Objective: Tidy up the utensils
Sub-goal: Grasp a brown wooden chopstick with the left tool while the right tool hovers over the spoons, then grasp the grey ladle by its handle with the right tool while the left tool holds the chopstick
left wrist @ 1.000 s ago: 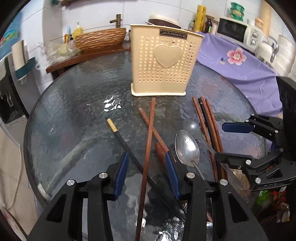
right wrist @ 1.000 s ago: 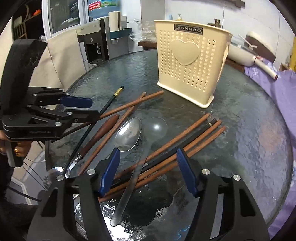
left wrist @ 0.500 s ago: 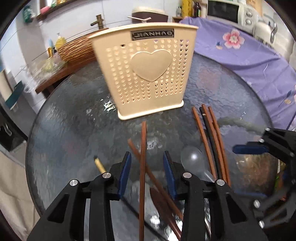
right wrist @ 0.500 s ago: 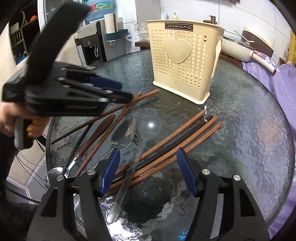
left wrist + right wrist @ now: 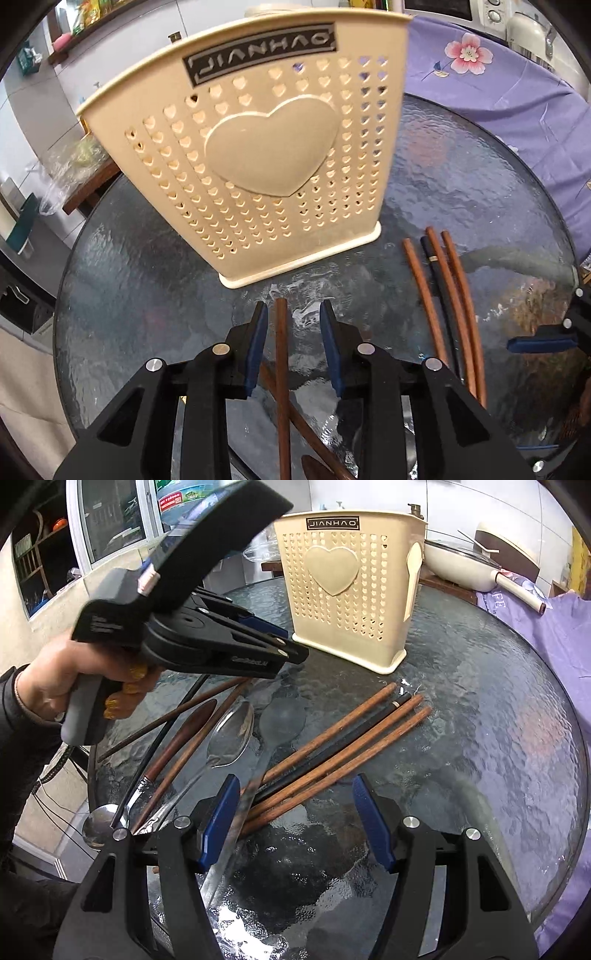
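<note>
The cream perforated utensil holder (image 5: 266, 155) with a heart on its front stands upright on the round glass table (image 5: 147, 295). My left gripper (image 5: 291, 314) hovers just in front of the holder's base, jaws closing around a brown chopstick (image 5: 281, 339). A gap still shows beside the right pad. In the right wrist view a hand holds the left gripper (image 5: 291, 642) over the left utensils. My right gripper (image 5: 295, 812) stands open above several chopsticks (image 5: 351, 738). A metal spoon (image 5: 232, 734) and a clear spoon (image 5: 282, 720) lie beside them.
A wood-handled utensil (image 5: 184, 734) and a black chopstick (image 5: 166, 731) lie at the table's left. Purple flowered cloth (image 5: 498, 92) covers the surface at the right. A cream pot (image 5: 461, 565) sits behind the holder. The table edge (image 5: 554, 775) curves close on the right.
My left gripper slid forward along the brown chopstick toward the holder, which now fills the view, and its jaws narrowed. The right gripper stayed put.
</note>
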`<state>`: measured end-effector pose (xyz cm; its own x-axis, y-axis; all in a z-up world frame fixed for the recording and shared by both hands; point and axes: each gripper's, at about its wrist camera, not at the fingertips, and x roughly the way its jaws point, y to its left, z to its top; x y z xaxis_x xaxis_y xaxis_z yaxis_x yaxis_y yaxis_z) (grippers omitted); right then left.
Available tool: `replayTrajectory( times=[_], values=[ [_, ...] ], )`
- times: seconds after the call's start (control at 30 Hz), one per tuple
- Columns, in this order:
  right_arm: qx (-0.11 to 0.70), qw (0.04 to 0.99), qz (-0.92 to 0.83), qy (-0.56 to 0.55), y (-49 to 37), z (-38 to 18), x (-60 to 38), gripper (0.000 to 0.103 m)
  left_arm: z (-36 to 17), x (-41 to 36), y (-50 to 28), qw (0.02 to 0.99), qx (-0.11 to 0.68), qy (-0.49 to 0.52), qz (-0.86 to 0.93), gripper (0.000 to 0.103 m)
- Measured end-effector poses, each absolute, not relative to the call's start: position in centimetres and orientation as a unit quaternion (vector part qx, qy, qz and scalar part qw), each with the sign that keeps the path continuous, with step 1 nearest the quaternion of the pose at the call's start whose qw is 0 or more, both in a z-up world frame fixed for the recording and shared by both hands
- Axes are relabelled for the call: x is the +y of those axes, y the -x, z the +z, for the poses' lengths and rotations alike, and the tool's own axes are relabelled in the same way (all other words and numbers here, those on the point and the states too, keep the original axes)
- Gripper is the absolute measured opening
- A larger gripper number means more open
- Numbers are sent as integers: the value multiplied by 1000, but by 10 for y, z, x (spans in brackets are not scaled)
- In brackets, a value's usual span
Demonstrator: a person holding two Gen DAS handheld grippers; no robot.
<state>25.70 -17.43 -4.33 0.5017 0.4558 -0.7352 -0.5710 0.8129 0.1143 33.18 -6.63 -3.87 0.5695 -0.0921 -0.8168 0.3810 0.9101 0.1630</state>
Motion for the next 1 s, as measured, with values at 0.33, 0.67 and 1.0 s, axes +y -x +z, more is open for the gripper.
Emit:
replayTrajectory(
  times=[0.33, 0.67, 1.0],
  values=[
    [405, 861, 302, 64, -265, -45, -174, 64, -52, -64, -340, 856, 474, -140, -151, 8],
    [406, 858, 305, 77, -264, -43, -165, 64, -54, -59, -340, 859, 473, -130, -148, 7],
    [407, 851, 314, 106, -267, -36, -148, 63, -29, -33, -328, 875, 452, -88, -147, 7]
  ],
)
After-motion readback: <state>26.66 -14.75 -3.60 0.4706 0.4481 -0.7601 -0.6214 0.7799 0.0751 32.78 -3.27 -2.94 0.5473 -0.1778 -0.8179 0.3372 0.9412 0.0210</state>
